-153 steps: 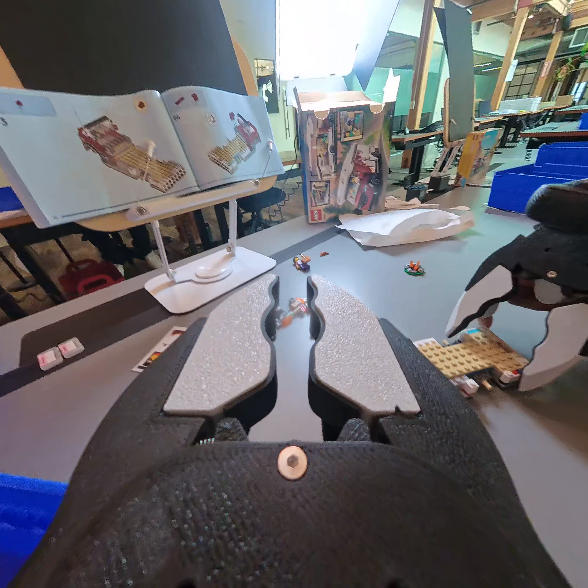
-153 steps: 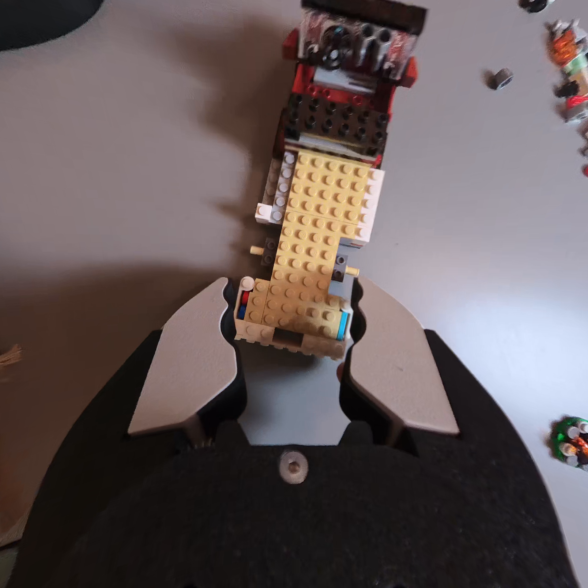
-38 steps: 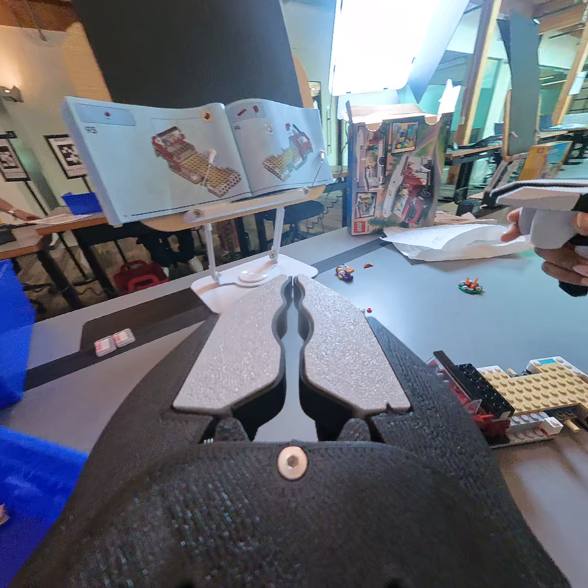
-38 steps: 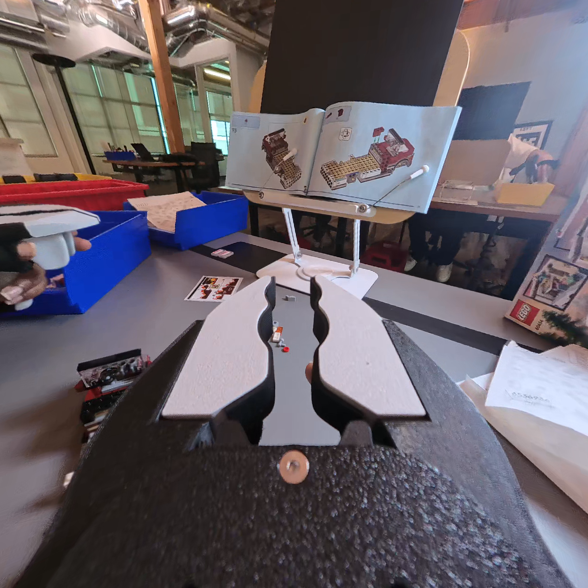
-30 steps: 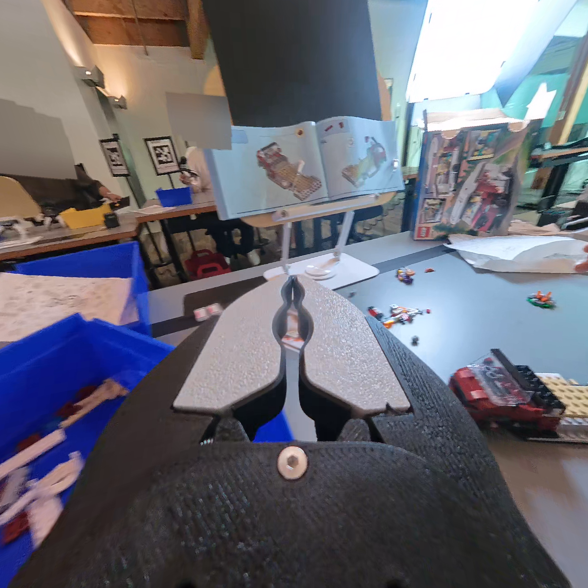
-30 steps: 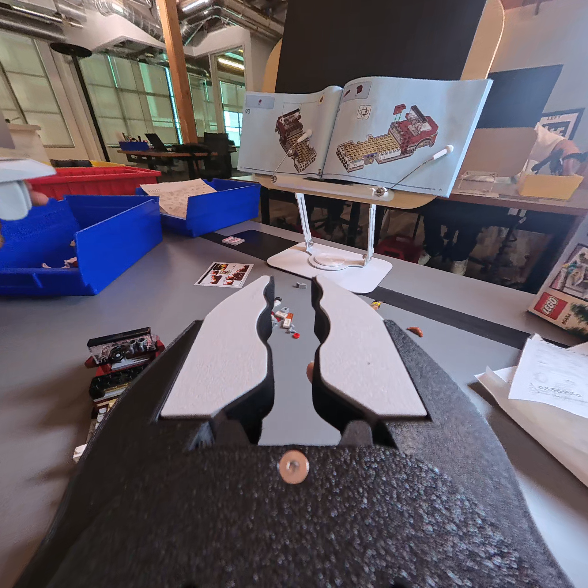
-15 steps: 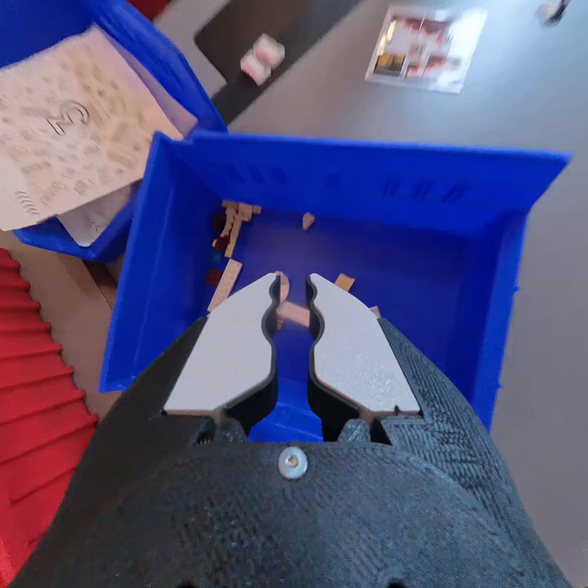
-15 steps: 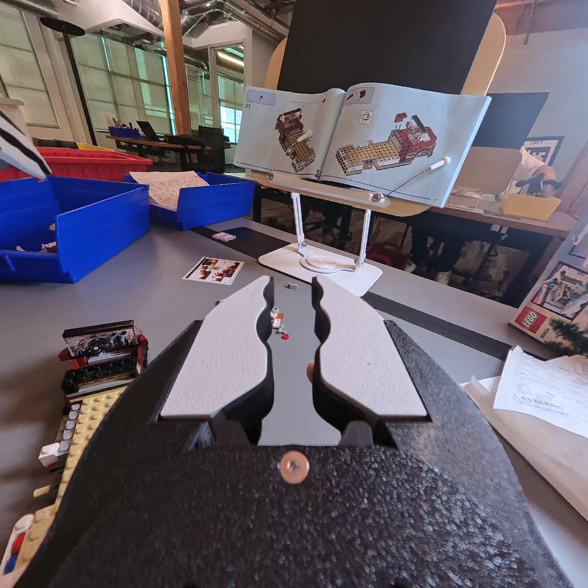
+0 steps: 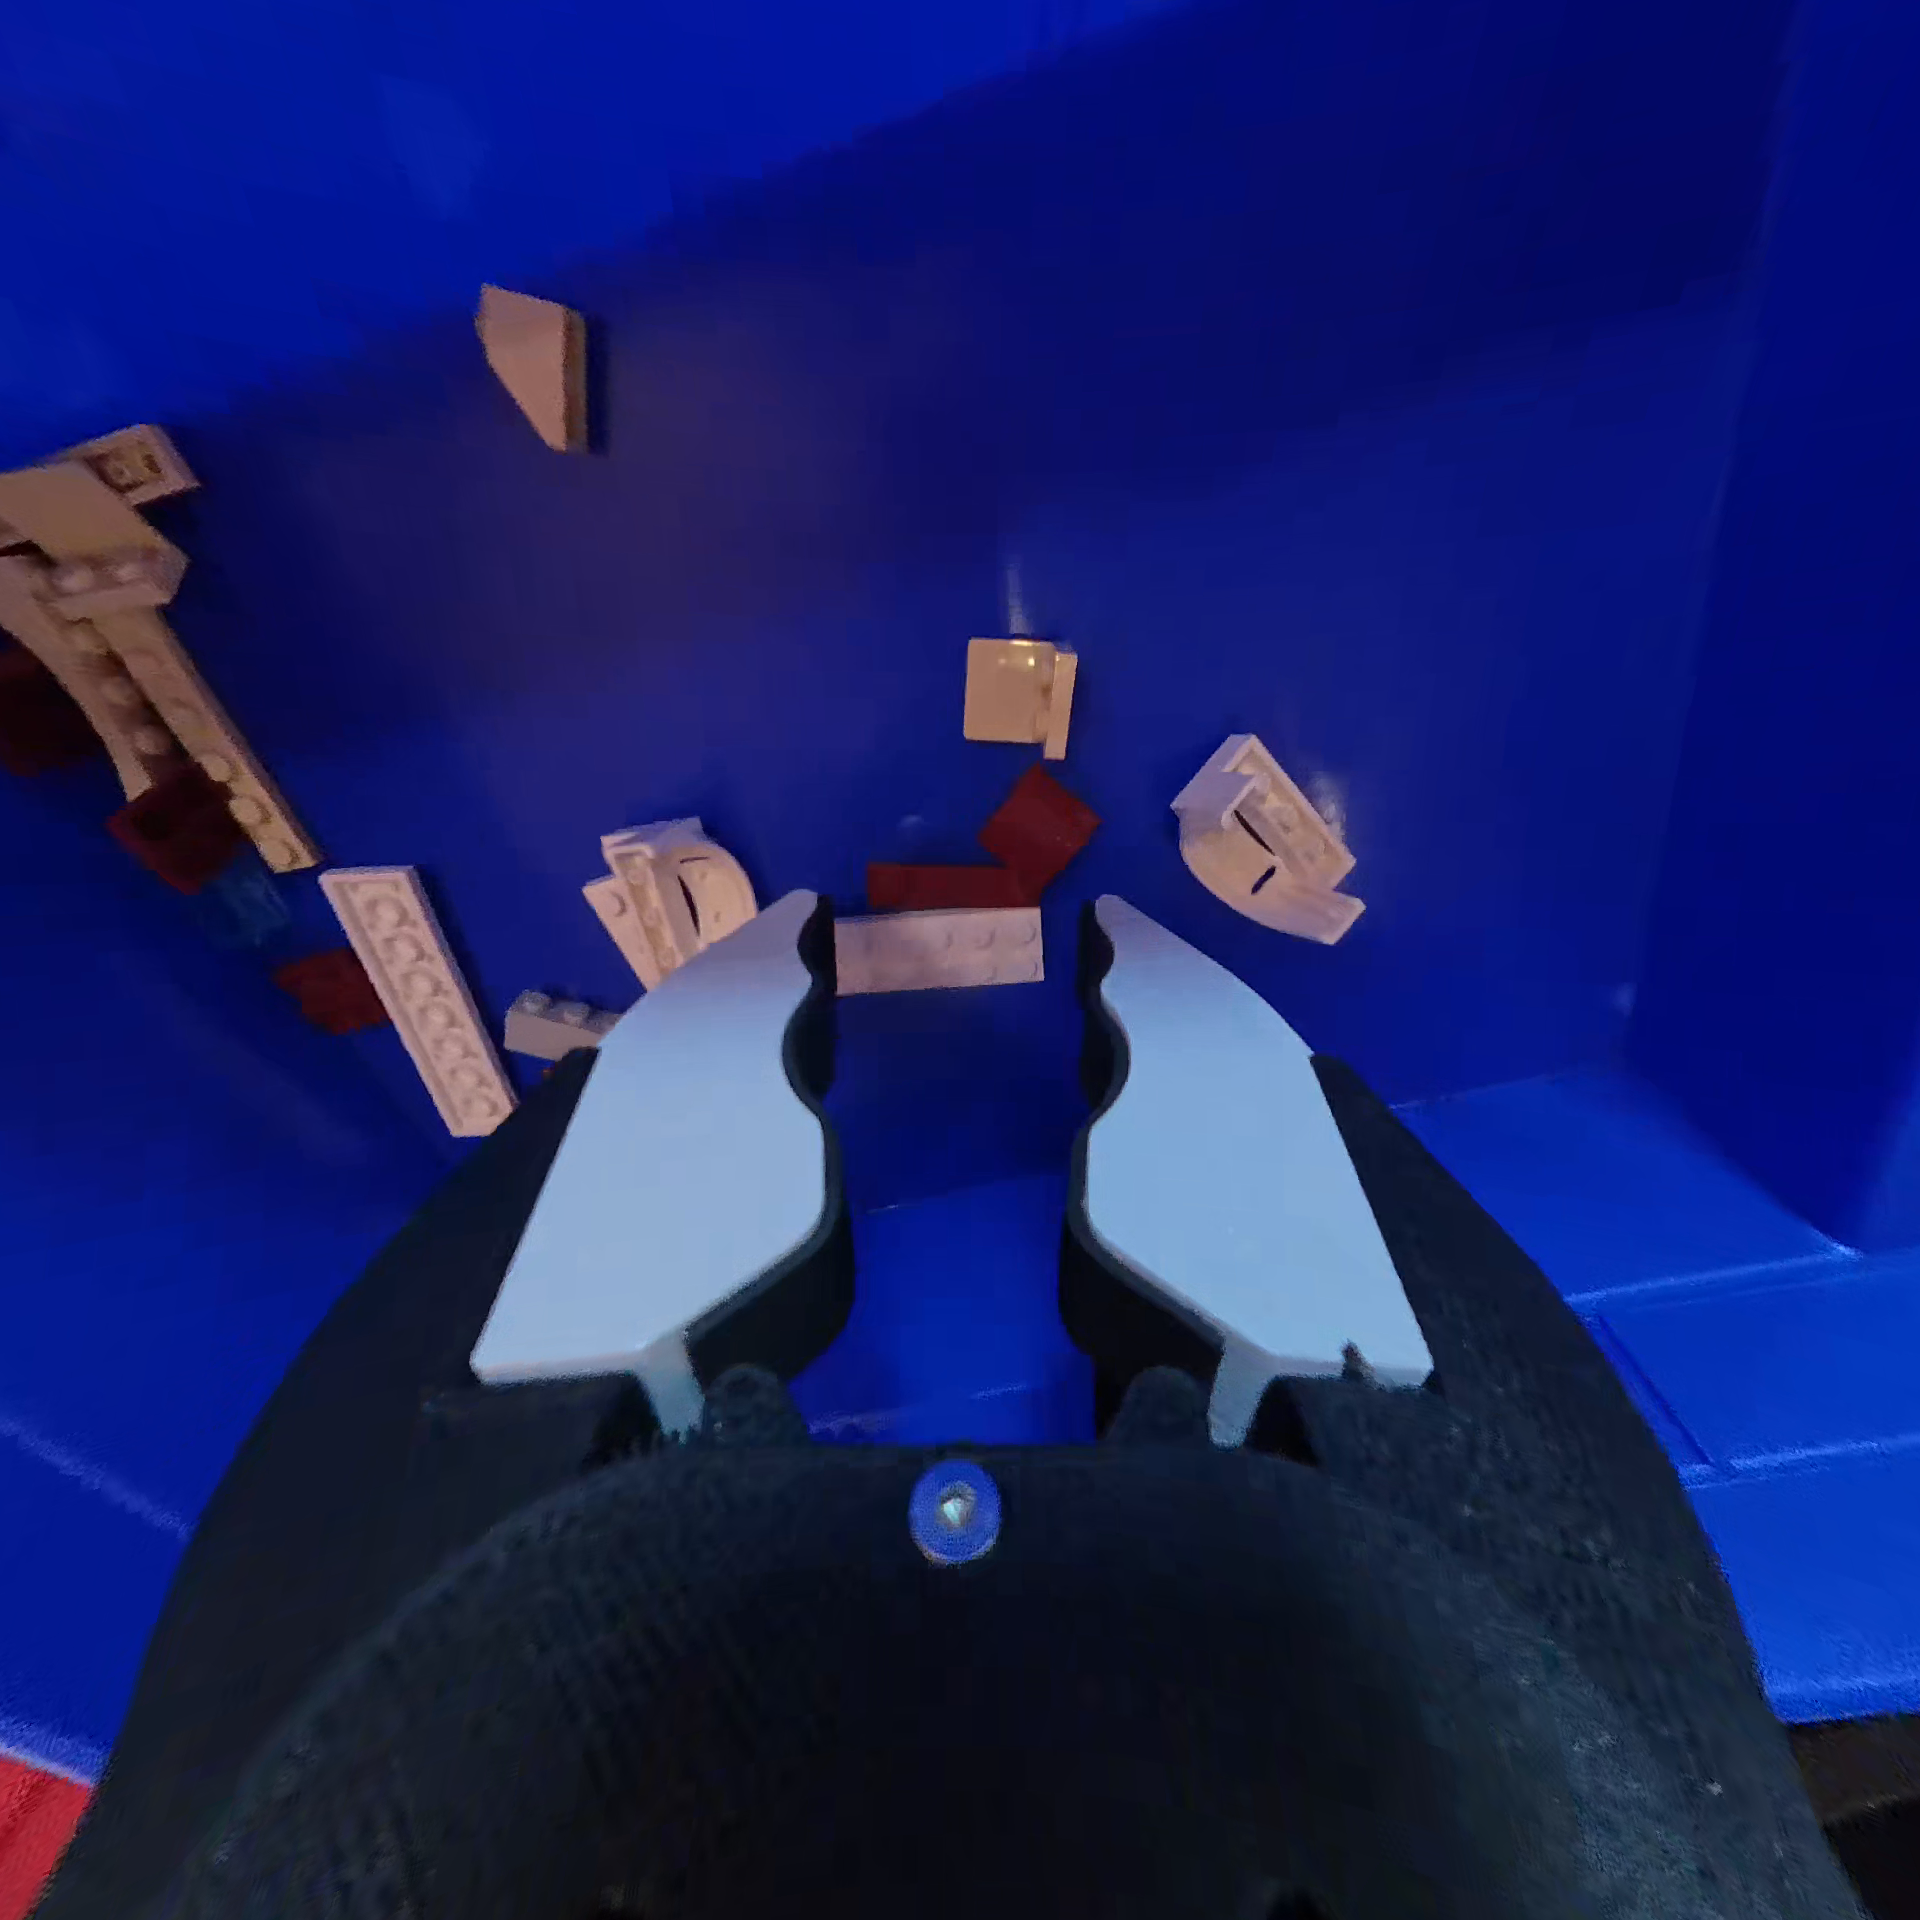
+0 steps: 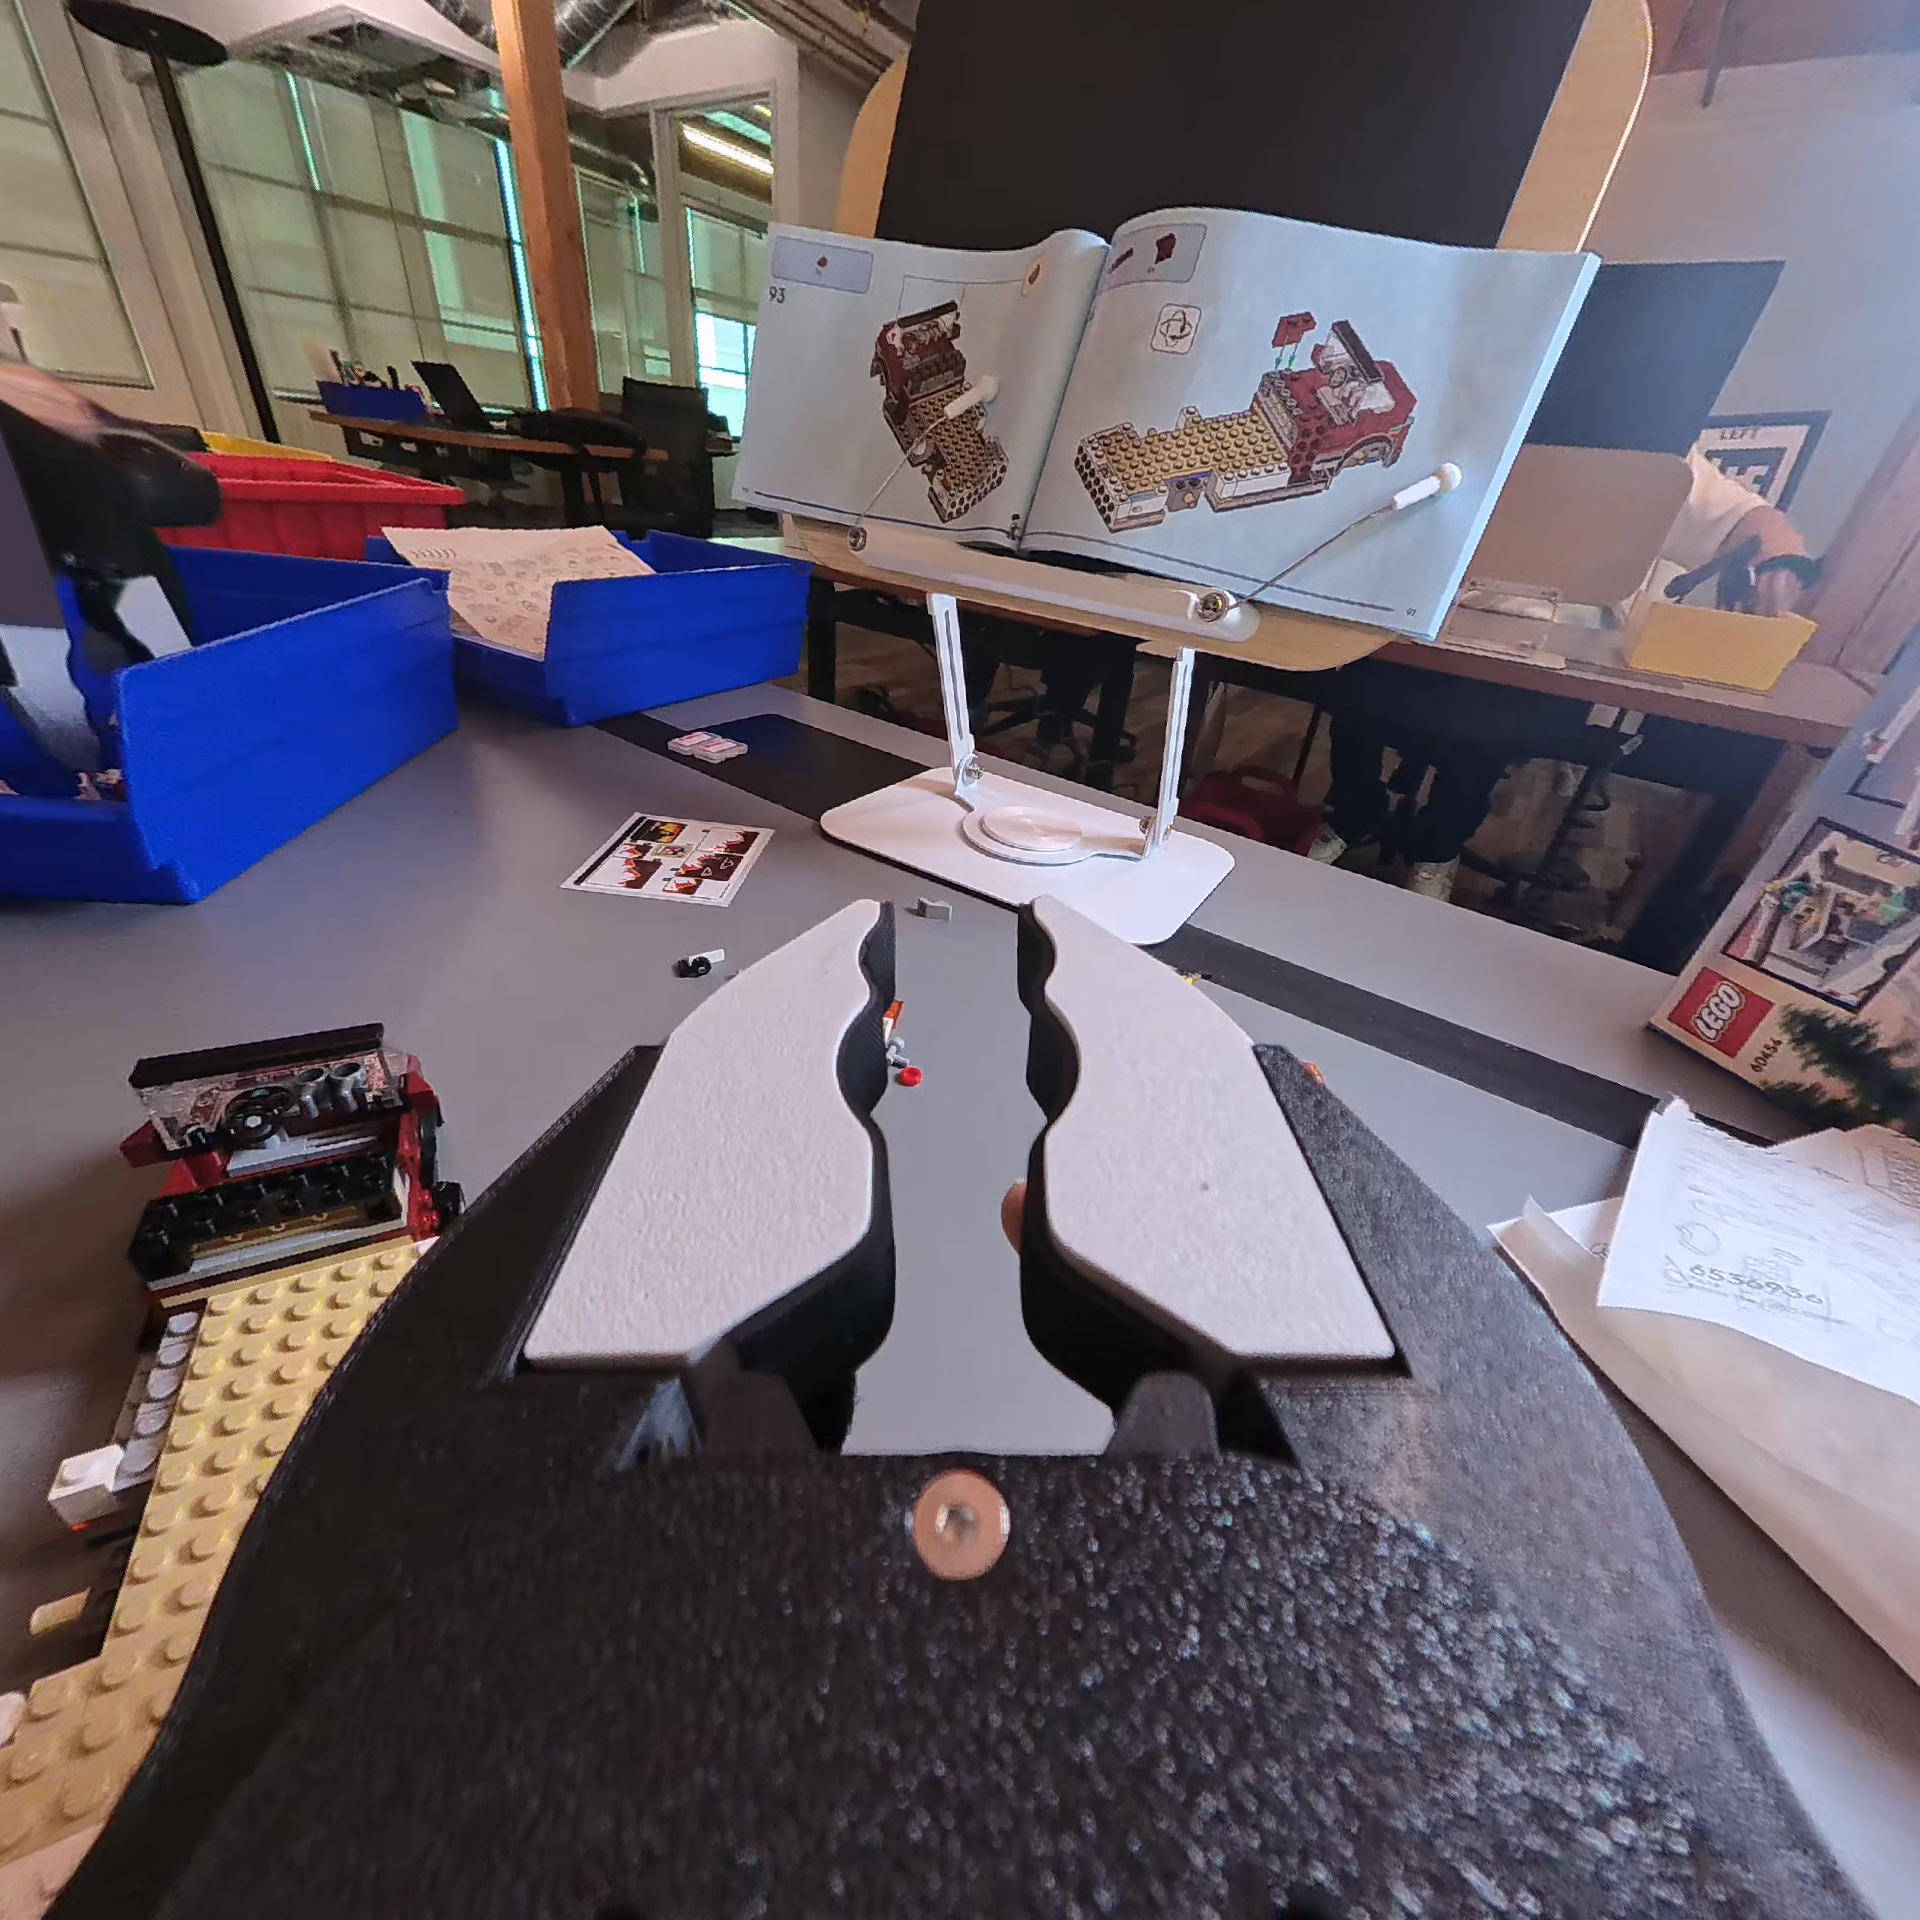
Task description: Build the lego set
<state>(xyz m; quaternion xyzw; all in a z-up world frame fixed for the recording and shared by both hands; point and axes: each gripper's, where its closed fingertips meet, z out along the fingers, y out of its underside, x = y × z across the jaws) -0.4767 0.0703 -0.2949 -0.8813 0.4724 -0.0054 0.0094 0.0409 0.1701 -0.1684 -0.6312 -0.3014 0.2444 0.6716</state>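
Left gripper (image 9: 951, 940) is down inside the blue bin (image 9: 1351, 364), fingers spread wide around a white plate (image 9: 940, 951) without pinching it, so nothing's picked yet. Right gripper (image 10: 951, 925) hovers over the grey counter (image 10: 416, 935), fingers partly apart and empty, with the half-built truck (image 10: 249, 1226) parked to its left.

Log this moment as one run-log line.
left claw: open, inside blue bin, over white plate | right claw: open, empty, above grey table | brick truck: on table, left
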